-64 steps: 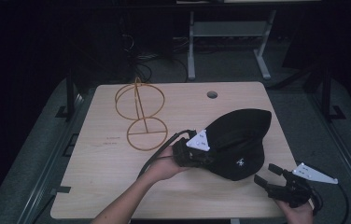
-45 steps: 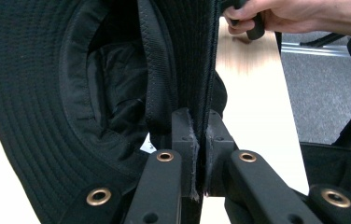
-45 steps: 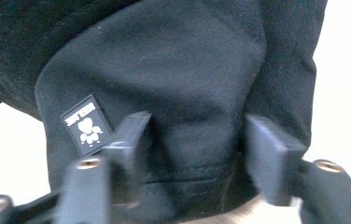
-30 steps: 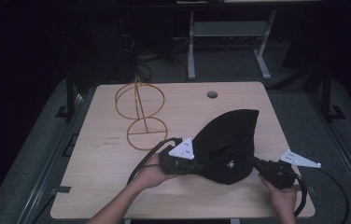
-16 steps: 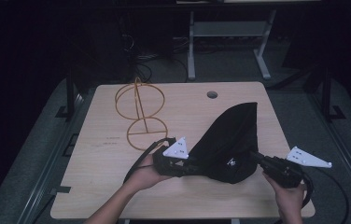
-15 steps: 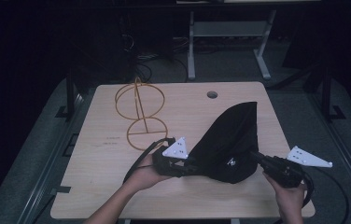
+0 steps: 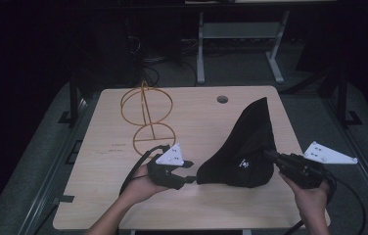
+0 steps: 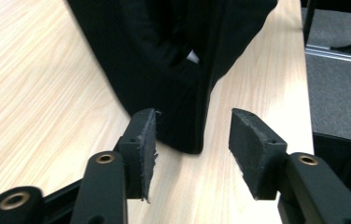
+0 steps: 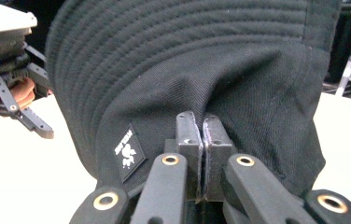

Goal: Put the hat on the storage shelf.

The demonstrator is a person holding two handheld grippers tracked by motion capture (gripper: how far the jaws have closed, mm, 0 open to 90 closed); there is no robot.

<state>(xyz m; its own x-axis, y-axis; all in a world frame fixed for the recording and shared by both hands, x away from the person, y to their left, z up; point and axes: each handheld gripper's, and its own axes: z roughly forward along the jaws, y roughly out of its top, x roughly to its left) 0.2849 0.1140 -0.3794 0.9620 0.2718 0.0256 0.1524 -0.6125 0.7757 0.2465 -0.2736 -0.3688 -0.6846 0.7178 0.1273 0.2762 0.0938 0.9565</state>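
Black bucket hat [image 7: 248, 147] sits on the right half of the wooden table [image 7: 196, 107], folded up into a tall peak, small white logo patch facing the person. Right gripper [image 7: 274, 157] has its jaws pressed tight together on the hat's fabric at the right lower edge; in the right gripper view the cloth bunches just above the closed pads [image 9: 202, 135]. Left gripper [image 7: 191, 179] is at the hat's left lower corner, jaws spread apart; in the left gripper view the hat's edge [image 8: 183, 116] lies between them, nearer the left pad. Orange wire stand [image 7: 147, 117] sits left of the hat, well apart.
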